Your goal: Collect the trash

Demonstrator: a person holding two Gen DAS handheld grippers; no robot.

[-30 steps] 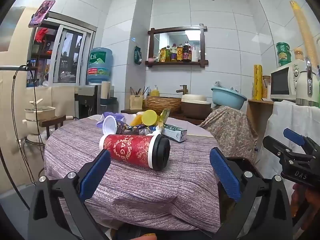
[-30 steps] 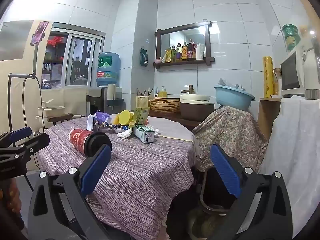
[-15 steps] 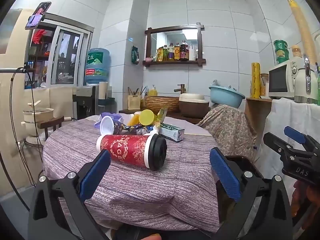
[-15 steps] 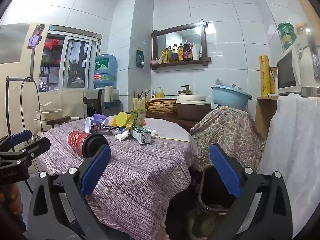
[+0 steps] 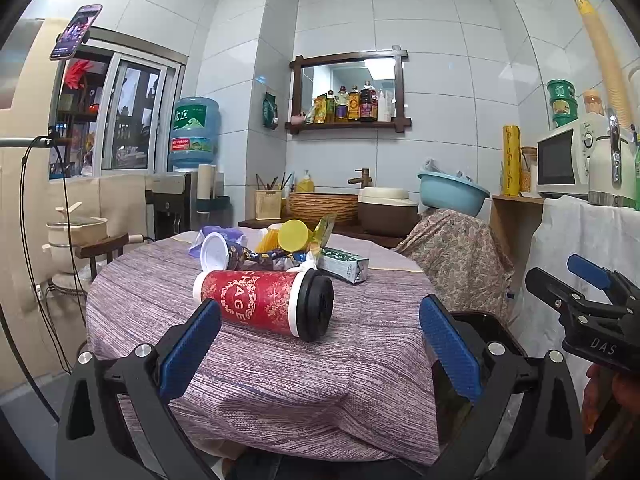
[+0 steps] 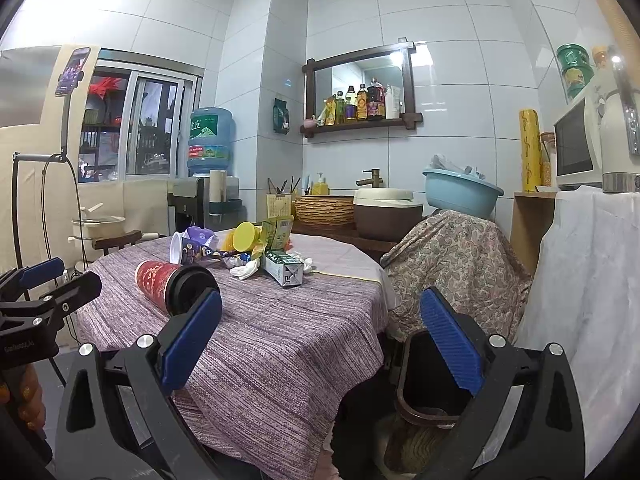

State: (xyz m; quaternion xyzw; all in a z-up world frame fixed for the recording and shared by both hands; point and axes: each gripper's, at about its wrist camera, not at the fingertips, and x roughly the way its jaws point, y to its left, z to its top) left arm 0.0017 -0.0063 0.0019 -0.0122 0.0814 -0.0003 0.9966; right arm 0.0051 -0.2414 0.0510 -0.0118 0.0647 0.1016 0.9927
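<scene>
A red paper cup [image 5: 260, 304] with a black lid lies on its side on the round table's purple cloth [image 5: 280, 380]; the same red cup [image 6: 168, 284] shows in the right wrist view. Behind it sits a trash pile: a white-rimmed cup [image 5: 214, 252], a yellow lid [image 5: 294, 236], a green carton [image 5: 344, 266] and crumpled tissue [image 6: 246, 270]. My left gripper [image 5: 320, 344] hangs open just short of the red cup, nothing between its blue pads. My right gripper [image 6: 320, 340] is open too, off the table's right edge above a dark bin [image 6: 432, 380].
A chair draped in paisley cloth [image 6: 460, 264] stands right of the table. A white-covered counter [image 5: 592, 248] with a microwave [image 5: 564, 164] is further right. A sink shelf with a wicker basket [image 5: 322, 206] lies behind. A phone stand [image 6: 68, 120] and cables stand left.
Both views have shifted slightly; the red cup sits a little further left and higher in the left wrist view. Both grippers stay open and nothing on the table has moved.
</scene>
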